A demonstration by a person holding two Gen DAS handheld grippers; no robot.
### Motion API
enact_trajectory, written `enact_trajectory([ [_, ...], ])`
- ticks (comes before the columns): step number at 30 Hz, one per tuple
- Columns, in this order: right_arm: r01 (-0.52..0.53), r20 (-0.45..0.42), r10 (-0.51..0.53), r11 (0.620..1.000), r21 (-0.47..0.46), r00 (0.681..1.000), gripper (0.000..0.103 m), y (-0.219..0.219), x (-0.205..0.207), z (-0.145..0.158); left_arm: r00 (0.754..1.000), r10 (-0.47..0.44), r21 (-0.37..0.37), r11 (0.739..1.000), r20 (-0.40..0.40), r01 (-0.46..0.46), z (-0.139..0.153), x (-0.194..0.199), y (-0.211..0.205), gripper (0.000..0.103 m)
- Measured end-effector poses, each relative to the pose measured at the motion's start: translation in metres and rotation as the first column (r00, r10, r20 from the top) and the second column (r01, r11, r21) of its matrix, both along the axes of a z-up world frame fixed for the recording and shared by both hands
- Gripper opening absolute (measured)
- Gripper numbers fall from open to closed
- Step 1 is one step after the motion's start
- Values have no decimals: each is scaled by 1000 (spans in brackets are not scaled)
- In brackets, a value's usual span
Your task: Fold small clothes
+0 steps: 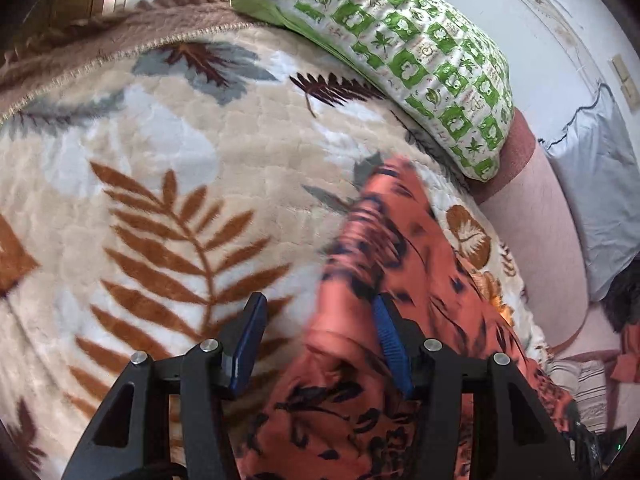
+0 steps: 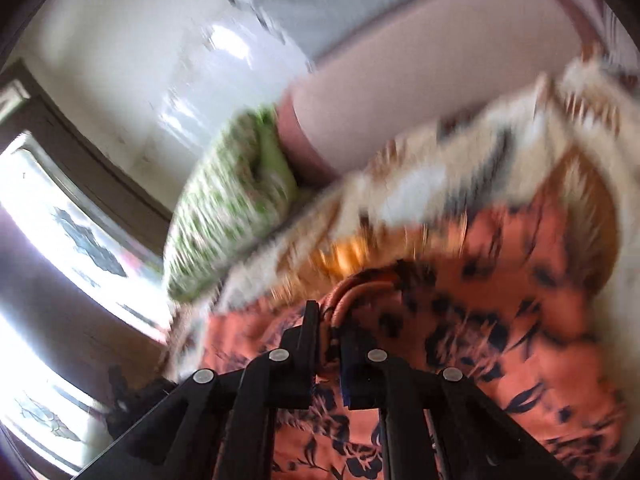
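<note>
An orange garment with dark leaf print (image 1: pixel 384 280) lies on a cream blanket with brown fern leaves (image 1: pixel 168 200). My left gripper (image 1: pixel 320 320) is open above the blanket, and the garment's left edge runs between its blue pads (image 1: pixel 250 336), not gripped. In the blurred right wrist view, my right gripper (image 2: pixel 330 320) is shut on a bunched, corded edge of the same orange garment (image 2: pixel 500 320), with cloth hanging below and to the right.
A green and white patterned pillow (image 1: pixel 400 48) lies at the blanket's far edge and shows in the right wrist view (image 2: pixel 228 208). A pink mattress (image 1: pixel 548 232), a pale blue pillow (image 1: pixel 600 184) and a white wall stand beyond. A bright window (image 2: pixel 60 220) is at left.
</note>
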State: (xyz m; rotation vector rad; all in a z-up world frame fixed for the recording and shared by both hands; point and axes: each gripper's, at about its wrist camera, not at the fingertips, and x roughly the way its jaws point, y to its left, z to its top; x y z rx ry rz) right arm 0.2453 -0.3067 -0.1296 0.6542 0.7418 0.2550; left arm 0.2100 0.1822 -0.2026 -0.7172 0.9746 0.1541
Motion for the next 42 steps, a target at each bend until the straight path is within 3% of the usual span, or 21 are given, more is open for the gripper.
enact_trajectory([
  [3,104,50,-102,993,-54,994,9,-35,-22,17,999,-49,10,999,9,49,3,0,-23,56],
  [6,216,-20,-219,972,-94,976,9,-73,-39,5,994,-109,122,987,27,105,12,2,-50,56],
  [8,283,-103,-288,957,-67,952,9,-101,-46,-12,990,-138,161,978,22,132,14,5,-61,56],
  [10,273,-173,-272,962,-13,947,9,-114,-45,-27,986,-167,160,973,7,164,12,10,-71,56],
  [12,196,-233,-197,980,-30,952,9,-101,-34,-38,984,-179,194,965,-9,178,11,13,-81,56],
  [14,103,-325,-131,989,-104,936,9,-80,-22,-52,982,-187,293,939,-11,182,16,12,-93,56],
  [16,32,-420,-77,993,-113,904,9,-73,-15,-68,980,-195,445,881,28,162,30,11,-108,56],
  [18,14,-466,-56,995,-94,883,12,-76,-14,-74,970,-238,548,819,58,168,41,12,-123,67],
  [19,-3,-481,-35,997,-79,876,12,-77,-13,-74,963,-263,561,807,61,185,42,15,-128,70],
  [20,-8,-481,-28,997,-72,876,12,-78,-13,-73,955,-292,560,800,49,216,39,19,-132,74],
  [22,-1,-478,-39,997,-82,877,13,-80,-6,-71,945,-321,552,779,-60,299,17,34,-137,74],
  [24,15,-462,-71,992,-123,884,13,-86,-8,-65,919,-328,558,731,-216,392,-17,50,-138,80],
  [26,38,-430,-100,988,-149,897,13,-93,-8,-55,932,-304,554,749,-199,363,-21,54,-127,97],
  [28,80,-382,-132,986,-149,915,13,-97,-6,-46,937,-276,510,786,-216,349,-17,57,-112,96],
  [31,130,-318,-194,969,-212,928,16,-102,-7,-34,947,-246,518,793,-207,319,-18,57,-99,96],
  [33,122,-323,-200,962,-246,925,16,-106,-5,-33,946,-252,506,800,-205,323,-21,58,-94,96],
  [36,133,-369,-200,971,-198,908,16,-121,-7,-38,944,-255,566,756,-209,329,-20,57,-100,96],
  [37,155,-354,-203,975,-159,913,16,-123,-9,-39,945,-249,587,741,-211,326,-19,57,-102,96],
  [40,92,-314,-101,995,-45,944,16,-111,-6,-40,949,-230,666,676,-216,315,-15,58,-107,97],
  [42,55,-262,-54,998,-3,963,16,-93,-1,-39,950,-225,670,673,-216,312,-14,57,-104,97],
])
